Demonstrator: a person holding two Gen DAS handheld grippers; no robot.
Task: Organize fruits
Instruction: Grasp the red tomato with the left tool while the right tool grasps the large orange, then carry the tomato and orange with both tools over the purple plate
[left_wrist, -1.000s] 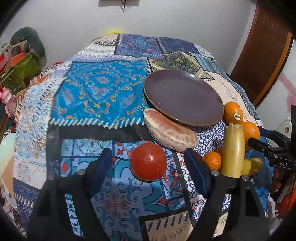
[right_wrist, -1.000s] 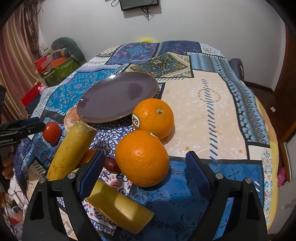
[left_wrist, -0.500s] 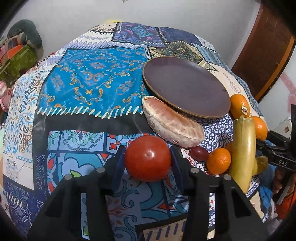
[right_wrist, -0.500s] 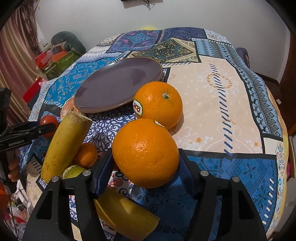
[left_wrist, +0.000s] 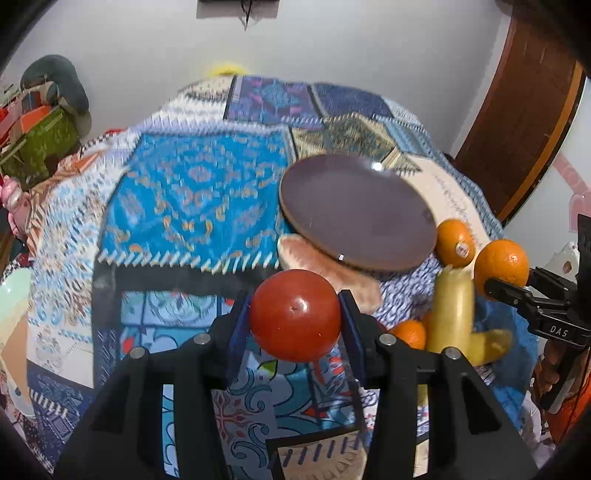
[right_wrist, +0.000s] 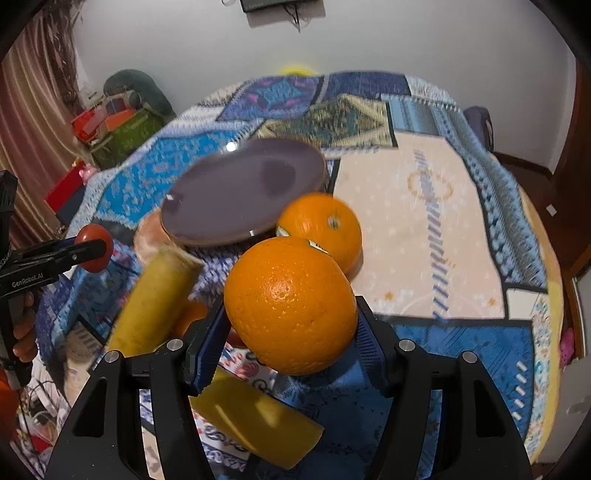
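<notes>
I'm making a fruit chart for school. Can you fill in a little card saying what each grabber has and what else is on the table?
left gripper: shut on the round red tomato
right gripper: shut on the large round orange
plate: dark purple round plate, nothing on it
beside plate: second orange with sticker, peeled pale citrus piece
also on patterned tablecloth: yellow banana pieces, small tangerine

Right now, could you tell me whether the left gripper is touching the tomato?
Touching. In the left wrist view the left gripper has both blue pads pressed against the sides of the tomato, with no gap on either side.
</notes>
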